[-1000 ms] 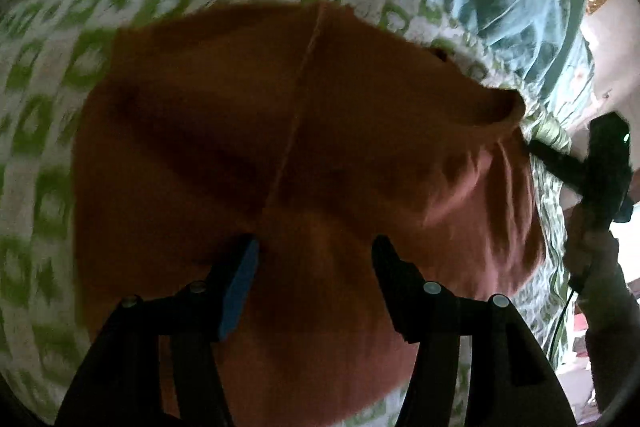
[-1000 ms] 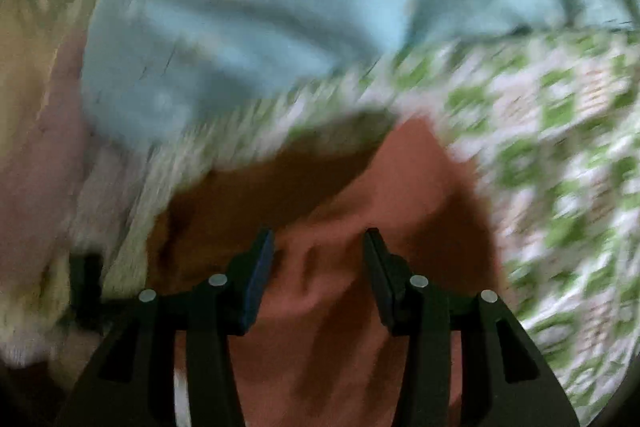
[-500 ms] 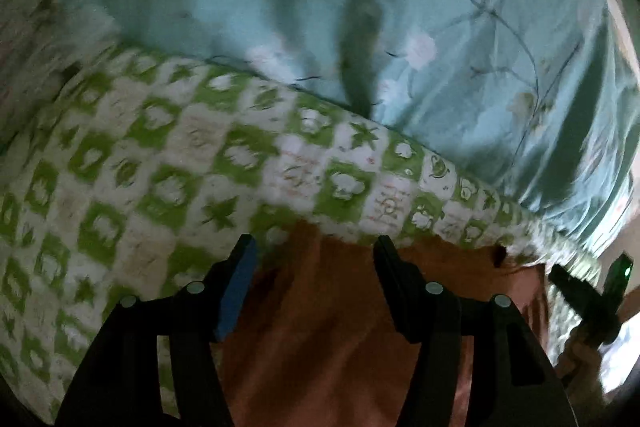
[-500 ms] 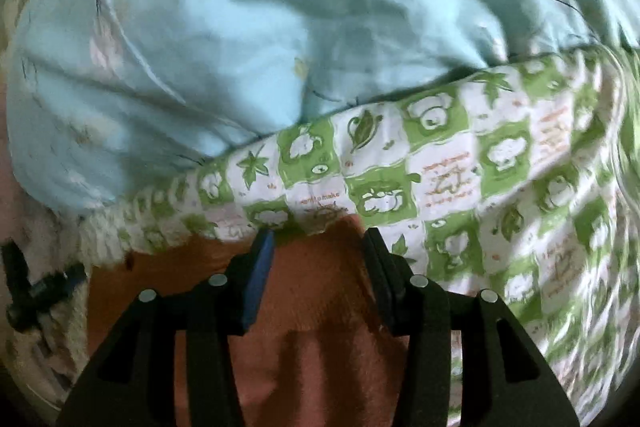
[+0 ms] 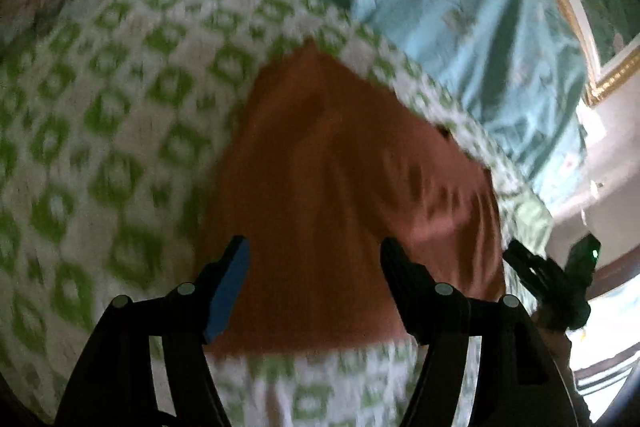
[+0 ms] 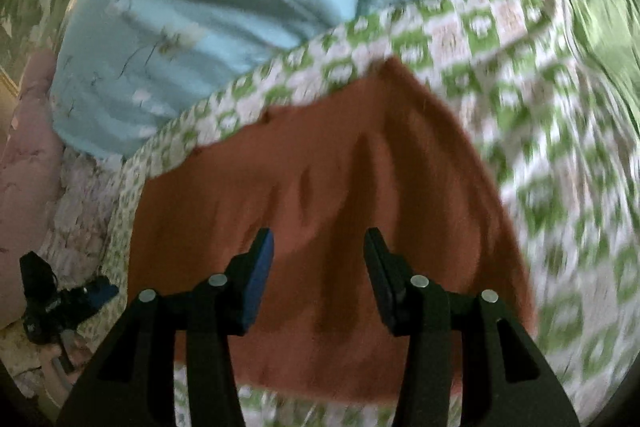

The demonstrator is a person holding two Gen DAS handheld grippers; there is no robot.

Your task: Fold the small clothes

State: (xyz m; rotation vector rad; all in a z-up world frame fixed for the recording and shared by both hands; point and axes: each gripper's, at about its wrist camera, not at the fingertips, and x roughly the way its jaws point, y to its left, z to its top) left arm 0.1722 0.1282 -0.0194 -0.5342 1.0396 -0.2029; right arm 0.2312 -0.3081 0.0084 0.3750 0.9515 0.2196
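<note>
Both the left gripper (image 5: 314, 263) and right gripper (image 6: 318, 253) are held wide open, empty, above the orange garment (image 5: 340, 187); its 6 o'clock hem is best pinched evenly

Your rust-orange garment (image 5: 344, 195): matt soft cloth, lightly creased. Green-white checked blanket (image 5: 120, 107) under it: matt woven cloth. Far teal sheet (image 6: 224, 3): smoother cloth, faint sheen. Your gripper fingers (image 6: 384, 283): matt black plastic, blue pads (image 6: 258, 283).
</note>
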